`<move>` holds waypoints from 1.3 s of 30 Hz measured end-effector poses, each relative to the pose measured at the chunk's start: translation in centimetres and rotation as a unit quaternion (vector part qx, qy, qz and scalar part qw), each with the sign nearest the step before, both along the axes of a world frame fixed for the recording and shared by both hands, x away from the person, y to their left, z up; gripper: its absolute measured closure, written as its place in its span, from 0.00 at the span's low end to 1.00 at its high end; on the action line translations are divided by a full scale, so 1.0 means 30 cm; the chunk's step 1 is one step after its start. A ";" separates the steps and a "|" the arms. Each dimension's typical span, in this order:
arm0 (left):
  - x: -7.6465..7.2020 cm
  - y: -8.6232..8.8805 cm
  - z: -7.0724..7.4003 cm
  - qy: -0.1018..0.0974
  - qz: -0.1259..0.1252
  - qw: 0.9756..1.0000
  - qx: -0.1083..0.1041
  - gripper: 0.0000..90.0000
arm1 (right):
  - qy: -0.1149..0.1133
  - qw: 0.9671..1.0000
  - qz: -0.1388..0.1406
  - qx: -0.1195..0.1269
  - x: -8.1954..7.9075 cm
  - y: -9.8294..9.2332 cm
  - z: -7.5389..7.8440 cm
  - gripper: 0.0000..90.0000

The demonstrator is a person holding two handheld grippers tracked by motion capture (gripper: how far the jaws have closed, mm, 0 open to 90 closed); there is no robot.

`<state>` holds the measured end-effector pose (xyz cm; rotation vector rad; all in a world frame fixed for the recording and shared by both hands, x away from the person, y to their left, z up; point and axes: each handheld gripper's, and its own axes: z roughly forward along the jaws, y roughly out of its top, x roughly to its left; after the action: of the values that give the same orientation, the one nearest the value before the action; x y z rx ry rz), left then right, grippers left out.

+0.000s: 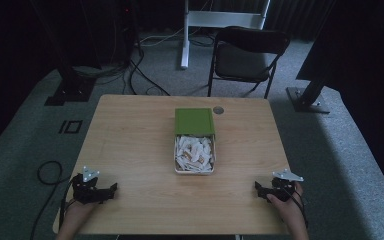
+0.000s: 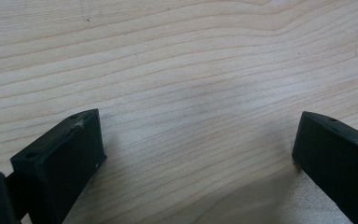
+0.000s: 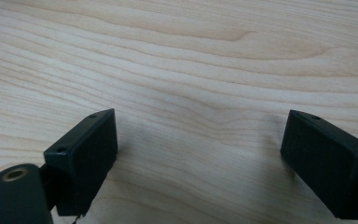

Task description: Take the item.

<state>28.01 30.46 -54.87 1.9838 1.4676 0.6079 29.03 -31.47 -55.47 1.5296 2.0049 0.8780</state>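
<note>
Nothing is in hand yet: this reads as the resting pose ahead of the first reach. Taking the open white box (image 1: 194, 171) at the middle of the bench (image 1: 130, 145) as the landmark, the left tongs (image 1: 111, 190) rest on the wood well to its left and nearer the person, pointing inward toward it. In the left gripper view the two black jaws stand wide apart with only bare wood grain between them, so these tongs are open and grip nothing.

The box itself is heaped with small pale pieces (image 1: 194, 152), white and tan, too small to name with certainty. Its green lid (image 1: 194, 121) lies flat, touching the far end of the box. A small round dark disc (image 1: 218, 110) sits just beyond the lid's right corner.

The right tongs (image 1: 258, 186) lie well to the right of the box, again nearer the person, held by a hand (image 1: 289, 206) and aimed inward. The right gripper view shows their jaws spread as wide, with empty wood between, so they too are open.

Judging from the layout, the work concerns the box, its contents or its lid. The next move calls for lifting one pair of tongs off the bench and carrying it forward and inward to the box, jaws kept open until they straddle what is to be taken.
</note>
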 end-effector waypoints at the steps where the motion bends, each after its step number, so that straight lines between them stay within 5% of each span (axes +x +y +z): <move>1: 0.000 0.000 0.000 0.000 0.000 1.000 0.000 0.03 | 0.000 1.000 -0.001 0.000 0.000 0.000 0.000 0.12; 18: 0.000 0.000 0.000 0.000 0.000 1.000 0.000 0.03 | -0.002 1.000 0.021 0.000 -0.012 -0.005 0.000 0.14; 39: 0.000 0.000 0.000 0.000 0.000 1.000 0.000 0.03 | -0.010 1.000 0.012 0.018 -0.008 0.000 0.035 0.17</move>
<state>28.01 30.47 -54.88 1.9837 1.4674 0.6079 28.78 -31.48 -54.41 1.5131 2.0087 0.9402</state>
